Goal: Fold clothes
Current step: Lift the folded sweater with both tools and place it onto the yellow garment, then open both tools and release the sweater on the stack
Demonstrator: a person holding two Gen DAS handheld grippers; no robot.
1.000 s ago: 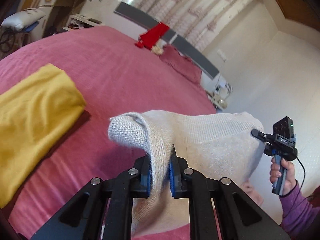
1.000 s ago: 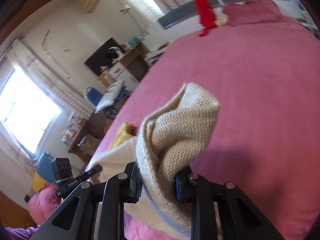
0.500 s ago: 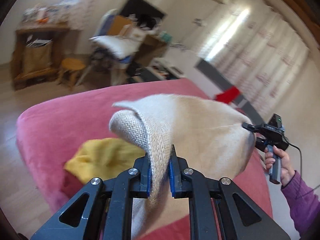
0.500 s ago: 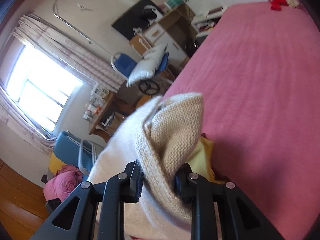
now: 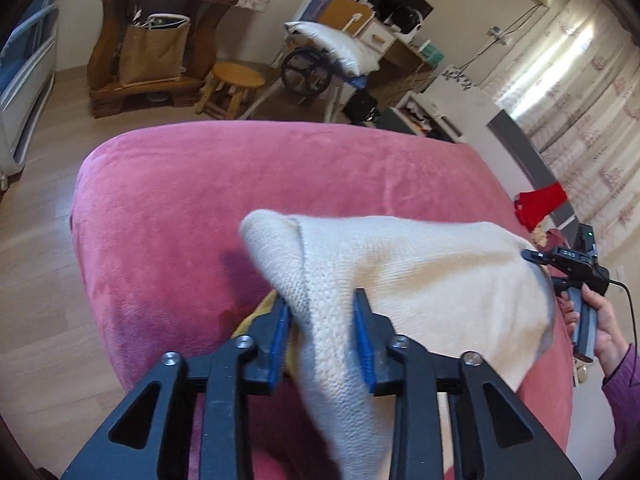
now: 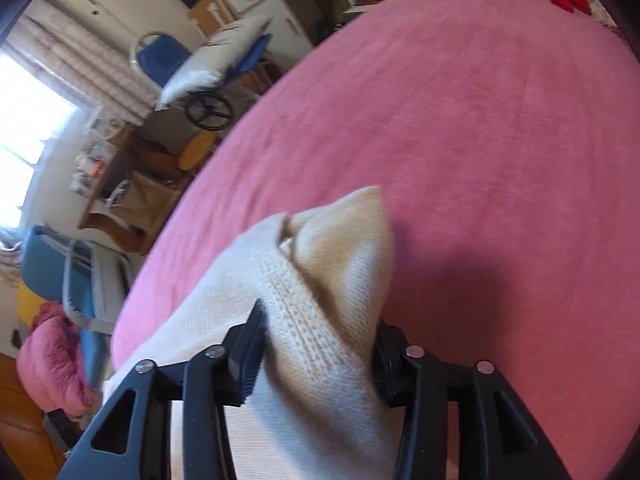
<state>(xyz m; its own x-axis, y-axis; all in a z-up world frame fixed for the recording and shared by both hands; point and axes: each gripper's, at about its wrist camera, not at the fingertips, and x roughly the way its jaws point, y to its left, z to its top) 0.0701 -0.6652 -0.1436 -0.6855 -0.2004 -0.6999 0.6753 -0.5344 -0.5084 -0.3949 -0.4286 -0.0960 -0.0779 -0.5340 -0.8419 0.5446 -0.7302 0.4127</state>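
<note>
A cream knit sweater hangs stretched between both grippers, low over the corner of the pink bed. My left gripper has its jaws opening; a fold of the sweater still lies between the blue pads, loosely. In the right wrist view my right gripper is opening too, with a thick bunch of sweater still filling its gap. A hand holds the right gripper at the sweater's far end. A strip of a yellow garment peeks out beneath the sweater.
The bed's rounded corner drops to a wooden floor. Beyond it stand a round stool, a wooden shelf with a bag and a chair with a pillow. A red garment lies far back on the bed.
Both grippers swung with the sweater to the bed's corner and sank lower. Their jaws went from clamped on the knit to spread apart. The sweater now covers most of the yellow garment.
</note>
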